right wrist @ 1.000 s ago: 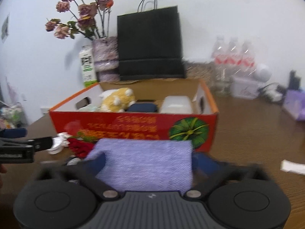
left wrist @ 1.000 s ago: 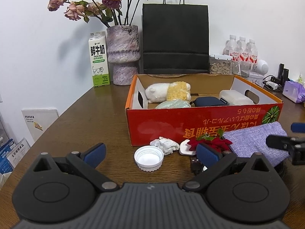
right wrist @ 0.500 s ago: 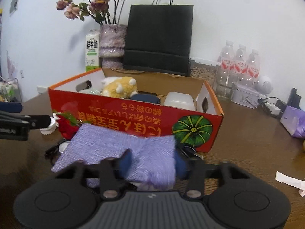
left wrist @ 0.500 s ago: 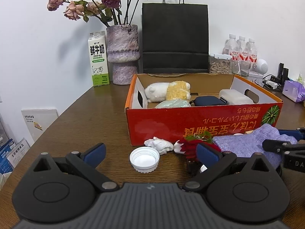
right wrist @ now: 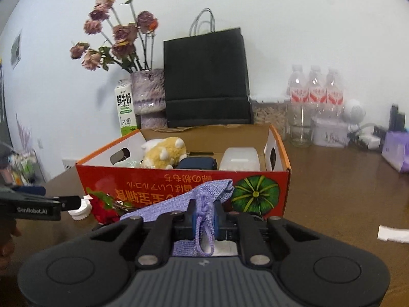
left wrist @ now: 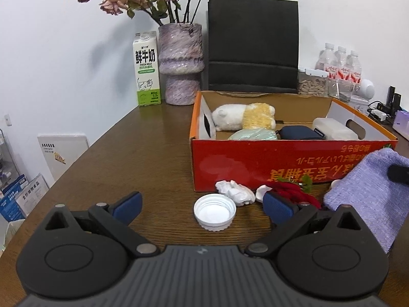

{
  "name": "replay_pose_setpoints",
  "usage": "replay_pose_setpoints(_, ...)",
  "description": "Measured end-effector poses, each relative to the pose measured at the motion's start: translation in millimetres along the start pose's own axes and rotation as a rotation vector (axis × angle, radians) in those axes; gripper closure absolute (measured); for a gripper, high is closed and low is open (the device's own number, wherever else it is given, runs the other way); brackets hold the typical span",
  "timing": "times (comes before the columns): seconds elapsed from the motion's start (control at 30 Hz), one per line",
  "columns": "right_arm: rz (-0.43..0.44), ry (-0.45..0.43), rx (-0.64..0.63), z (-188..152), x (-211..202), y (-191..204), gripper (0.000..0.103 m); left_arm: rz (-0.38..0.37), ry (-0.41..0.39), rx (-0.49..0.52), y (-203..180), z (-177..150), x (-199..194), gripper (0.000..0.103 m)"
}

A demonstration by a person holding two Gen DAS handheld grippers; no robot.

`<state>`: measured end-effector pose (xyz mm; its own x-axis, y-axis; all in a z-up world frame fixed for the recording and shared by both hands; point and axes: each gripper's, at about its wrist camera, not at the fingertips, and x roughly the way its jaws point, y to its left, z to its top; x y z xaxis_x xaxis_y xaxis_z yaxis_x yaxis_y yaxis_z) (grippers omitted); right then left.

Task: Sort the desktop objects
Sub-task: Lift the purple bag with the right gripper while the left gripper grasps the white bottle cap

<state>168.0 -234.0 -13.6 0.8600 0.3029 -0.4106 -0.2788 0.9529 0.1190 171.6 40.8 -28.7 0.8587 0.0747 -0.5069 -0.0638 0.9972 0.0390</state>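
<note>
My right gripper (right wrist: 204, 216) is shut on a purple knitted cloth (right wrist: 176, 204) and holds it lifted in front of the red cardboard box (right wrist: 255, 186). The cloth also shows in the left wrist view (left wrist: 368, 194). The box (left wrist: 245, 163) holds a plush toy (left wrist: 245, 119), a dark pouch (left wrist: 299, 133) and a white case (left wrist: 332, 129). My left gripper (left wrist: 202, 206) is open and empty just above the table, behind a white cap (left wrist: 214, 212). A crumpled tissue (left wrist: 235, 192) and a red fabric flower (left wrist: 294, 192) lie before the box.
A milk carton (left wrist: 147, 69), a vase of dried roses (left wrist: 180, 64) and a black paper bag (left wrist: 253, 43) stand behind the box. Water bottles (right wrist: 314, 94), a jar and cables sit at the back right. A paper scrap (right wrist: 393, 234) lies on the table at right.
My right gripper has closed on the purple cloth and lifted it off the table, bunching it. My left gripper stays open and has shifted slightly left.
</note>
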Motion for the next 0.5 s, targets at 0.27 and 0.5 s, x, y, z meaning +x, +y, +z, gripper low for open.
replay_pose_setpoints(0.27, -0.012, -0.004, -0.025, -2.4, 0.7, 5.1, 0.09, -0.025, 0.031, 0.013, -0.5, -1.8, 4.4, 0.016)
replay_pose_setpoints(0.5, -0.008, -0.015, -0.024, -1.8, -1.4, 5.3, 0.09, -0.039, 0.064, -0.008, 2.8, -1.9, 12.3, 0.022)
